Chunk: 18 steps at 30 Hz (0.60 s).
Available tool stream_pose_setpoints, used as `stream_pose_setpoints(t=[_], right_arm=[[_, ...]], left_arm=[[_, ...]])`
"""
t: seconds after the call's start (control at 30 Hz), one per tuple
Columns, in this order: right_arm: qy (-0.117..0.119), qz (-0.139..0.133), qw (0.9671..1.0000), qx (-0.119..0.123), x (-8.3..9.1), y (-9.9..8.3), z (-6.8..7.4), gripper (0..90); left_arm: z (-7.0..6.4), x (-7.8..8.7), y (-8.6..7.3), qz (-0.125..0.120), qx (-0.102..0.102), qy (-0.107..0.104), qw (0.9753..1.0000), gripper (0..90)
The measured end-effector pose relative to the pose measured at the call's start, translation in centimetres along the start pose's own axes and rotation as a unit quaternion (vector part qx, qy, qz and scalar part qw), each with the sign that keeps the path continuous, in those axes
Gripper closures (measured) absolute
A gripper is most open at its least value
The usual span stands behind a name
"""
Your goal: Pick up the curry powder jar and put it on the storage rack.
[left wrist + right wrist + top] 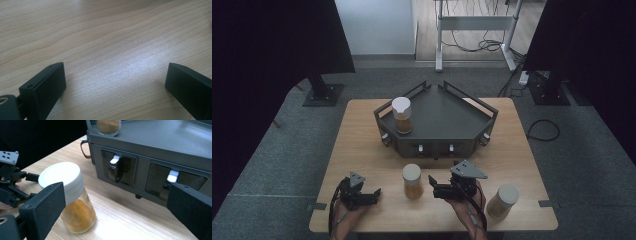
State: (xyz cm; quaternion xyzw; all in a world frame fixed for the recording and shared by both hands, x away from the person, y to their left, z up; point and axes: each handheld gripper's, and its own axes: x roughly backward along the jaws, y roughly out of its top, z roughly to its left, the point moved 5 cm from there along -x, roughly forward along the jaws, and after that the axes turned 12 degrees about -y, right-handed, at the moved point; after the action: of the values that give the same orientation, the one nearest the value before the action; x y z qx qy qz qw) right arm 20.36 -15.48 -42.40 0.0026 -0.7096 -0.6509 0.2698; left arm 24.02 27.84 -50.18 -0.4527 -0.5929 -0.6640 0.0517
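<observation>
High view: one wooden table (362, 145) in the middle of the frame. One dark tray stand (447, 122) with rails on the far half of the table. Three jars, all with white lids and orange-brown powder inside. Jar on the stand (402, 115) at its left corner. Middle jar (412, 181) on the table, lower middle of the frame, between the two grippers. Third jar (503, 201) at lower right, near the table's edge, well apart from the others. Two grippers, each held by a hand from the bottom edge. Left gripper (374, 194) at lower left, jaws apart. Right gripper (432, 186) just right of the middle jar, jaws apart, not touching it.

Left gripper view: two black jaws, wide apart, at the bottom corners. Bare wood of the table (107, 50) between them, holding nothing.

Right gripper view: two black jaws, wide apart, holding nothing. Middle jar (72, 202) at lower left, just behind the left jaw, upright. Dark stand (155, 152) across the top right, with two white-tipped handles (115, 160) on its front. Bottom of another jar (108, 126) at the top edge. Other gripper (12, 182) at far left.
</observation>
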Motion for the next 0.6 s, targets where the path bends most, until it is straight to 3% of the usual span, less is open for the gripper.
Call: stream_pose_setpoints(t=[0.6], right_arm=[[0.027, -0.017, 0.9992, 0.023, -1.3, -0.2, 1.9, 2.4]], left_arm=[[0.0, 0.0, 0.0, 0.000, -0.002, -0.002, 1.0000, 2.9]])
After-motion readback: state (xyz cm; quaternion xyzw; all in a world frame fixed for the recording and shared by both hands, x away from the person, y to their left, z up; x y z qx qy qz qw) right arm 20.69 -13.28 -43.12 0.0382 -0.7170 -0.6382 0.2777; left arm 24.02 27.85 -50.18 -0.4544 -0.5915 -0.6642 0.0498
